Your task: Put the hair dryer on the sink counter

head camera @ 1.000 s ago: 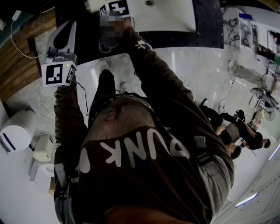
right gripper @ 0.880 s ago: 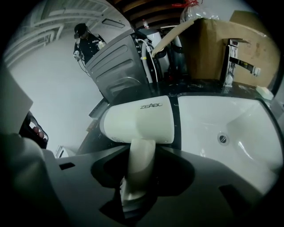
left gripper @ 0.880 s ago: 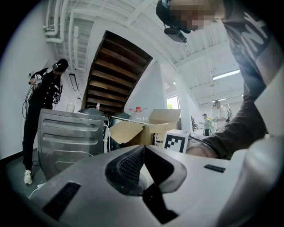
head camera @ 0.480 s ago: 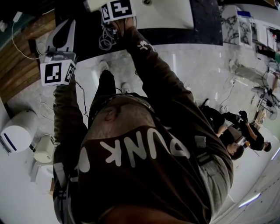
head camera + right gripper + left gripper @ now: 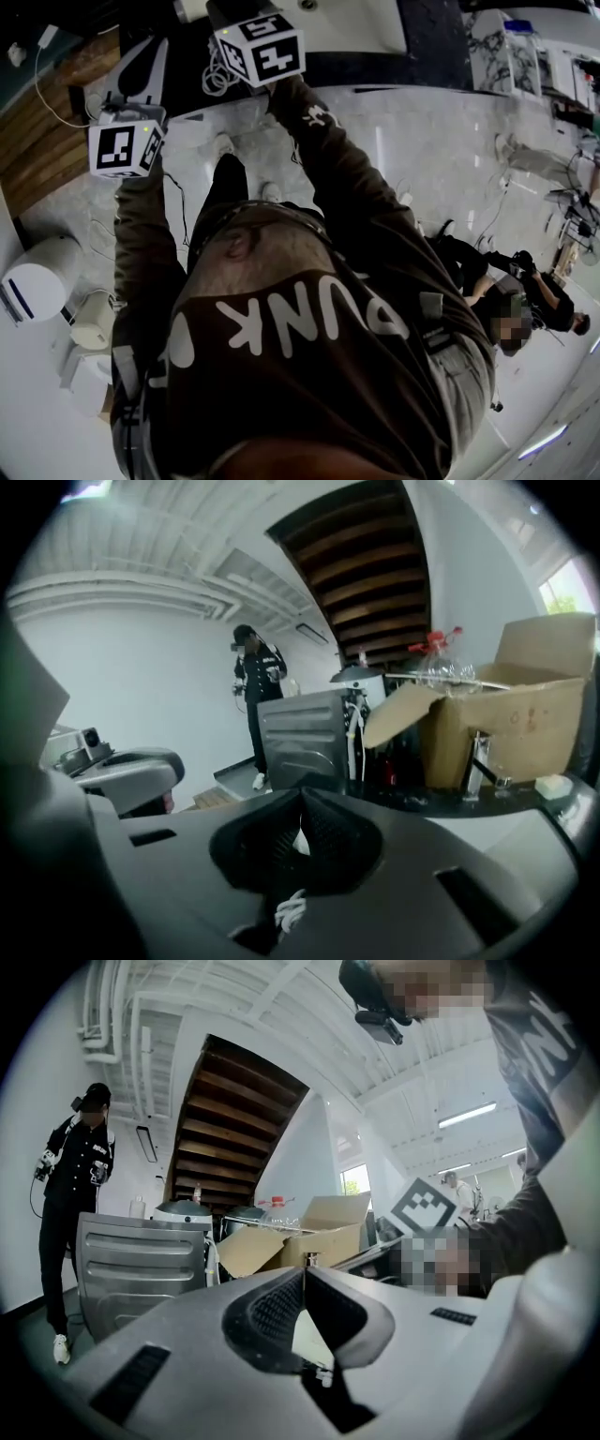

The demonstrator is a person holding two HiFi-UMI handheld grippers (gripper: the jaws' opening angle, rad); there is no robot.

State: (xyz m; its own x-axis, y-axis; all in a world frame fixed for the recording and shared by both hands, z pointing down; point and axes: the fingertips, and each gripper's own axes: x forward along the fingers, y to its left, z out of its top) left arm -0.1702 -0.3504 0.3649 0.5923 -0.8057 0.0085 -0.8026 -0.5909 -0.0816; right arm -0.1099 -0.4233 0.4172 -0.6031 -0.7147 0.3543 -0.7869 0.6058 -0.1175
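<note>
Holding the right gripper out over the dark sink counter, the person has its jaws clamped on a white cord, apparently to lower the hair dryer, whose pale body shows just beyond it. The left gripper waits alongside, jaws together on nothing, likely staying clear.

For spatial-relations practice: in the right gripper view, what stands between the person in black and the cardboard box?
A grey ribbed panel, between person and cardboard box, in the right gripper view.
</note>
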